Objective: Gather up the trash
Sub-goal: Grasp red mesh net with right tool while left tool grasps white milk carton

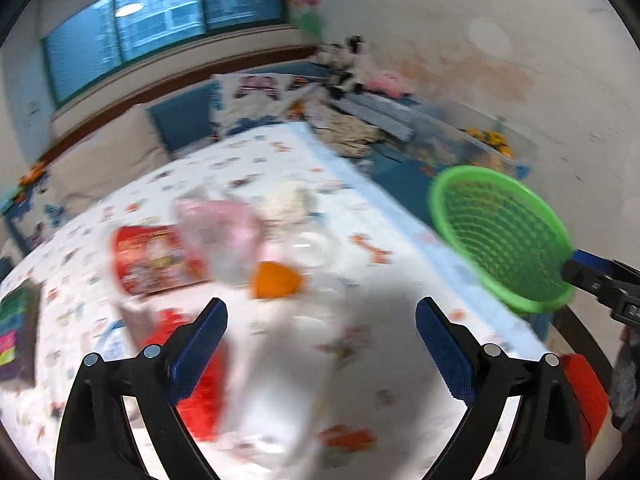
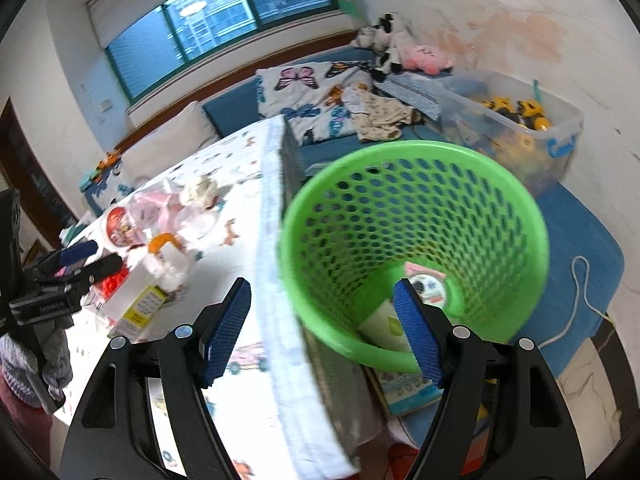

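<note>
My left tongs (image 1: pixel 322 346) stood wide open with nothing between them, hanging over the patterned surface (image 1: pixel 400 248); ahead of them lay the blurred trash: a red snack packet (image 1: pixel 154 260), a pinkish clear bag (image 1: pixel 224 232) and an orange piece (image 1: pixel 276 280), with a crumpled white wad (image 1: pixel 286 200) farther off. My right tongs (image 2: pixel 322 328) held the green basket (image 2: pixel 412 236) beyond the surface's edge, one pad inside the rim and the other outside, though I could not tell whether the pads pressed on it. Some paper scraps (image 2: pixel 386 326) lay at the basket's bottom just beside the inner pad.
</note>
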`<state>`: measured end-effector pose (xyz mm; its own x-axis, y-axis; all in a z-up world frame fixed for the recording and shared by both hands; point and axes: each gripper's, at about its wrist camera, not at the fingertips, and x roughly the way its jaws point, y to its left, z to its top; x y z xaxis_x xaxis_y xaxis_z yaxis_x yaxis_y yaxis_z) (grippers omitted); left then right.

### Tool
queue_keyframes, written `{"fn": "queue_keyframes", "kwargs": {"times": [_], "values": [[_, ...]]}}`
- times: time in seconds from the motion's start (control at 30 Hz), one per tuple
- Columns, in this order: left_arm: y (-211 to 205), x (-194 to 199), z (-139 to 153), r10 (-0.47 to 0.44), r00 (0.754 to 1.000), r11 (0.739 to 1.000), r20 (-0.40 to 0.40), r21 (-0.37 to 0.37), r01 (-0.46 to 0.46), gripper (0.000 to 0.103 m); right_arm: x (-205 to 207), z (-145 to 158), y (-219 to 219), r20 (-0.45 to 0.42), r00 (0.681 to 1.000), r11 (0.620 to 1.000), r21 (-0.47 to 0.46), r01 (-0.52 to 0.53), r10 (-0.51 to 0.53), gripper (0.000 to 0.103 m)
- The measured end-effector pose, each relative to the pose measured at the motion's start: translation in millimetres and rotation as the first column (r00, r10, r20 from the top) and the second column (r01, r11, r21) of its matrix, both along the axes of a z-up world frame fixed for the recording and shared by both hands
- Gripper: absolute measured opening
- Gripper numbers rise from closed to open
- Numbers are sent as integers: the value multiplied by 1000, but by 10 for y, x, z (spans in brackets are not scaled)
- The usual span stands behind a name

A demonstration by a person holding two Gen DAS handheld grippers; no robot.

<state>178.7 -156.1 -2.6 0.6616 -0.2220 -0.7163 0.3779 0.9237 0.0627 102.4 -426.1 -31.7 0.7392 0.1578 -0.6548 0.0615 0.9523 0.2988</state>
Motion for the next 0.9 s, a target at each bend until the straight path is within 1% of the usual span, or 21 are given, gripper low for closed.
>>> {"fn": "queue_keyframes", "kwargs": {"times": [0.1, 0.2, 0.3, 0.33, 0.37, 0.43, 0.47, 0.63, 0.73, 0.9], "values": [[328, 73, 63, 96, 995, 995, 13, 12, -96, 92, 70, 26, 183, 1, 999, 999, -3, -39, 39, 74], [643, 145, 99, 192, 981, 981, 21, 29, -193, 92, 153, 58, 400, 4, 996, 996, -11, -86, 86, 74], [976, 262, 110, 299, 954, 954, 12, 28, -299, 92, 243, 99, 630, 9, 990, 990, -17, -137, 137, 74], [1102, 316, 101, 339, 941, 940, 6, 30, -339, 92, 257, 112, 682, 11, 989, 989, -18, -150, 150, 74], [1202, 346, 86, 362, 932, 932, -2, 29, -362, 92, 285, 128, 765, 14, 986, 986, -21, -167, 168, 74], [1348, 435, 44, 406, 913, 914, -32, 25, -406, 92, 340, 154, 900, 18, 980, 980, -22, -197, 198, 74], [1431, 494, 9, 425, 903, 905, -60, 17, -425, 92, 358, 159, 961, 19, 978, 978, -22, -208, 209, 74], [1606, 654, -183, 465, 874, 883, -143, 4, -469, 92, 442, 182, 1194, 17, 965, 965, -28, -262, 263, 74], [1653, 713, -286, 472, 858, 874, -200, -19, -485, 92, 490, 193, 1332, 16, 956, 955, -34, -294, 294, 74], [1653, 753, -401, 472, 848, 869, -243, -33, -493, 91, 554, 241, 1534, 17, 940, 940, -45, -339, 340, 74]]}}
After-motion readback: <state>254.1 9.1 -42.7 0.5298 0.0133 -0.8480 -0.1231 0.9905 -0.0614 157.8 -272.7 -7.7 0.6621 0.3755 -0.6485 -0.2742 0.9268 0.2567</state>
